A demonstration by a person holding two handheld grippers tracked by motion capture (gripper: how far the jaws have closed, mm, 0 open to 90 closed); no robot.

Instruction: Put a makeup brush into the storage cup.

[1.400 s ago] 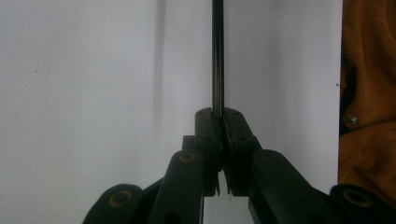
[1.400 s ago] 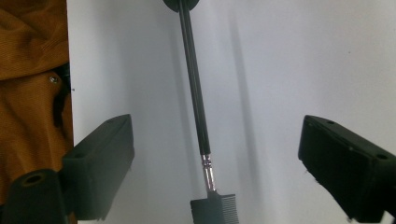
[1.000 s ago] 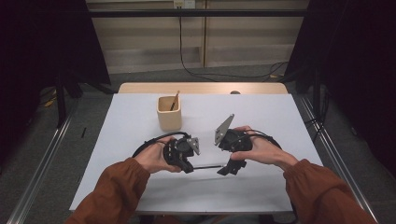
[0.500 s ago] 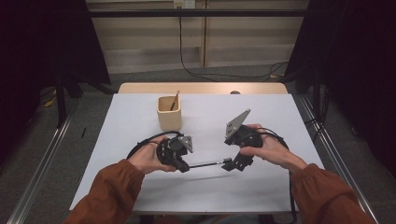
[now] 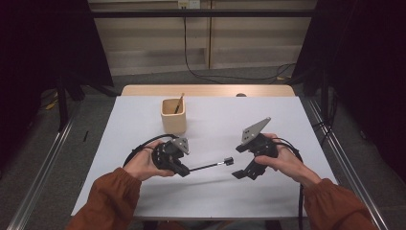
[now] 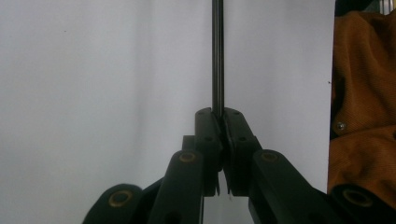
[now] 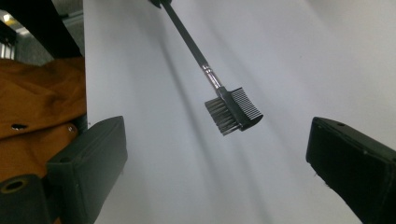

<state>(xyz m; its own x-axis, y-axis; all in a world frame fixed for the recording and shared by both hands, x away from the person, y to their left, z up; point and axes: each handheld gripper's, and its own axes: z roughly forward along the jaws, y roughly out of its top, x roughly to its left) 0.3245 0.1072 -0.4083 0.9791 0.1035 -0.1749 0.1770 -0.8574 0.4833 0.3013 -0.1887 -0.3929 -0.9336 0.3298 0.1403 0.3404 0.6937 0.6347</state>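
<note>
The left gripper (image 5: 184,168) has its jaws pressed together on the thin handle of a brow brush (image 5: 210,166), pinching it right at the tail end, as the left gripper view shows with the dark shaft (image 6: 217,56) running straight out from between the closed pads. The right gripper (image 5: 243,167) has its jaws wide apart with nothing between them; in the right gripper view the comb-and-bristle head (image 7: 234,111) hangs just ahead of the gap, not touching either pad.

The brush sits level above the white table (image 5: 287,191), near the middle and towards the near edge, its head pointing right at the open gripper. Behind it, well apart on the far left of the table, stands a wooden holder cup (image 5: 174,116) with a thin stick (image 5: 179,103) leaning in it.

The step in hand looks like a handover or a two-point hold of the brush. To do it well, I would bring the right jaws round the metal neck just behind the head rather than onto the bristles, square the pads to the shaft, and close fully before the left lets go. With so short a grip at the tail, the brush could pivot, so both hands should stay level and slow.
</note>
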